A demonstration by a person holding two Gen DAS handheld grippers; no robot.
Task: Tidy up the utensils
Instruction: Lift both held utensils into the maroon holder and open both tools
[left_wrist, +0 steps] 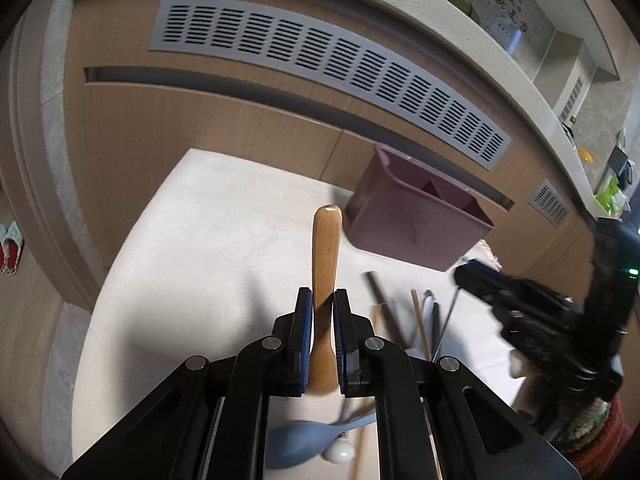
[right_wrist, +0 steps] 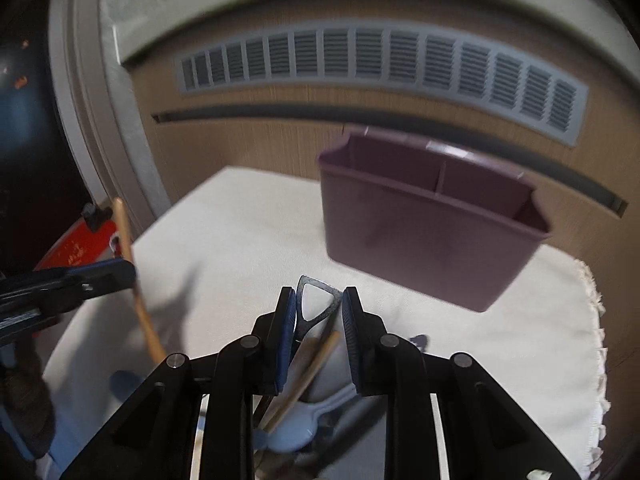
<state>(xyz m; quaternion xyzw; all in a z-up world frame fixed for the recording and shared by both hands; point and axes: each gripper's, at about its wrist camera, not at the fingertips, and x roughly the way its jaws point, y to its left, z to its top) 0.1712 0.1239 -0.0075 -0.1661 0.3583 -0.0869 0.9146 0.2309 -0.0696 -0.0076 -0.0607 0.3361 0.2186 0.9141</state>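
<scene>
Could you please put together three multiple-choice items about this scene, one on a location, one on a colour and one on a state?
1. Where does the utensil caddy stand?
A. on the pale cloth, near the wooden cabinet front
B. on the floor
C. on top of the vent grille

2. What colour is the caddy?
A. green
B. purple
C. white

3. What is the left gripper doing?
A. hanging open with nothing in it
B. clamped on the caddy's rim
C. shut on the wooden utensil handle

Answers:
1 A, the cloth lies under it and the cabinet rises close behind.
2 B, its walls are dull purple in both views.
3 C, the blue pads press either side of the handle.
</scene>
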